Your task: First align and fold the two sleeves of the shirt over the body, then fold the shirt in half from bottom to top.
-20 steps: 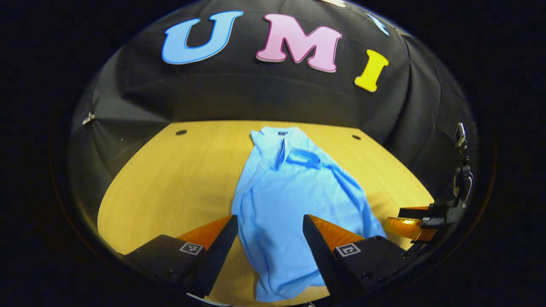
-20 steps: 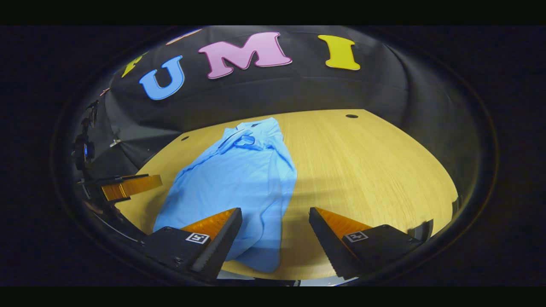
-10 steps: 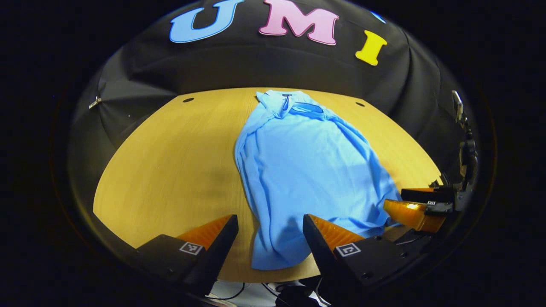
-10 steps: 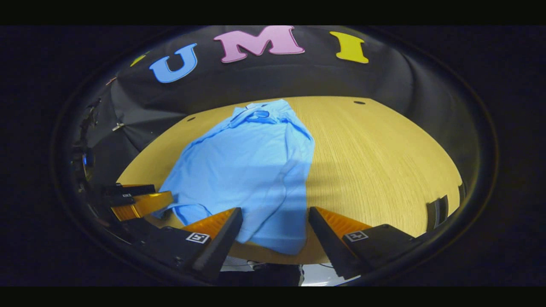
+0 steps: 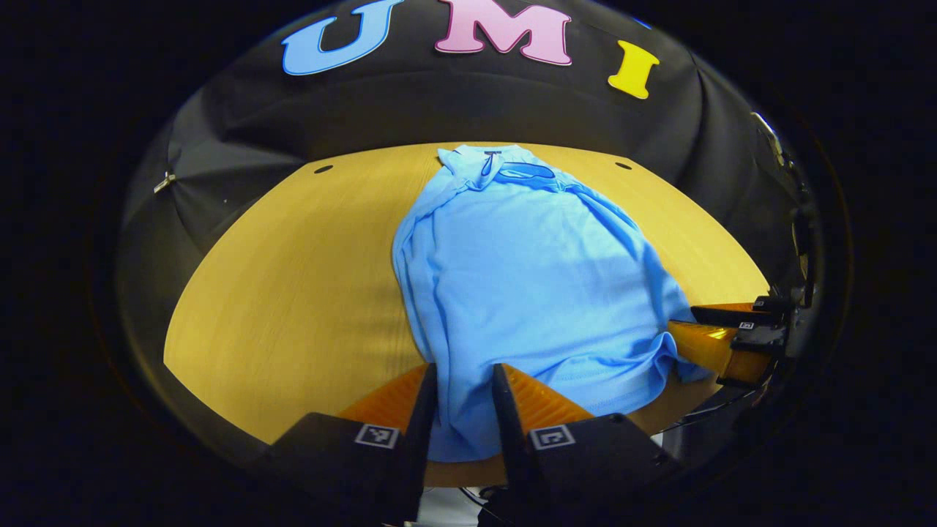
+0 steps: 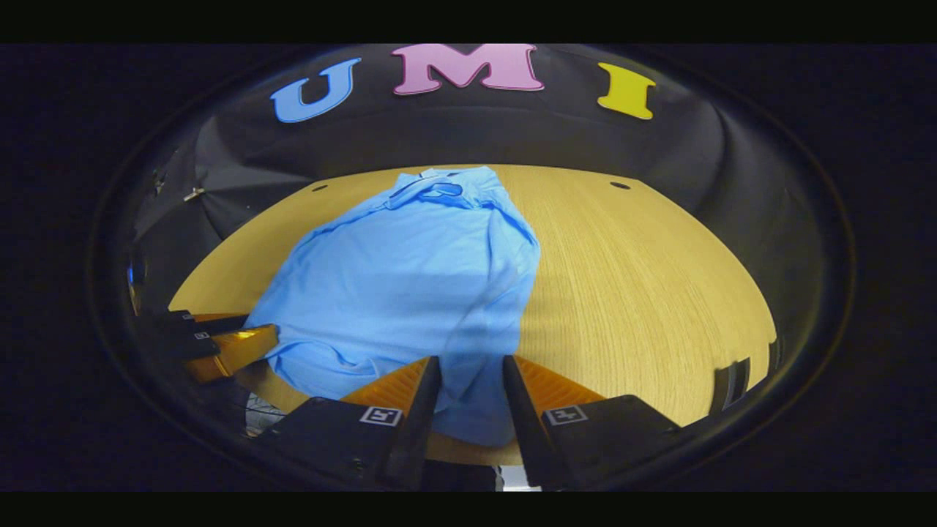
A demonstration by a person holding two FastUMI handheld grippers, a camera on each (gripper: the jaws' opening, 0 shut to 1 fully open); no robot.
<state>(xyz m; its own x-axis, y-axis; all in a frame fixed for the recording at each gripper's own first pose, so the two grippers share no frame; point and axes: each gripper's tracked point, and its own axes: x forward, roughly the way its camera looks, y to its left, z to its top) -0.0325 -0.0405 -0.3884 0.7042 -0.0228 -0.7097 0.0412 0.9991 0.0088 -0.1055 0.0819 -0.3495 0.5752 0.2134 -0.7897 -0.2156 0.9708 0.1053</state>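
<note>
Sleeves look folded already, so it's the bottom-to-top fold; shirt (image 5: pixel 527 285) lies on the bench (image 5: pixel 293 293); left gripper (image 5: pixel 463 410) and right gripper (image 6: pixel 468 399) each pinch the hem; next, lift together toward the collar.

A light wooden tabletop (image 5: pixel 293 278) with fine straight grain spreads across the middle of the left gripper view. Two small dark round holes sit near its far edge, one at about 10 o'clock (image 5: pixel 323 169) and one at about 1 o'clock (image 5: pixel 623 165). Black cloth (image 5: pixel 410 110) hangs behind the tabletop as the booth wall, falling in soft folds. A small metal clip (image 5: pixel 164 181) is pinned to the cloth at 9 o'clock.
</note>
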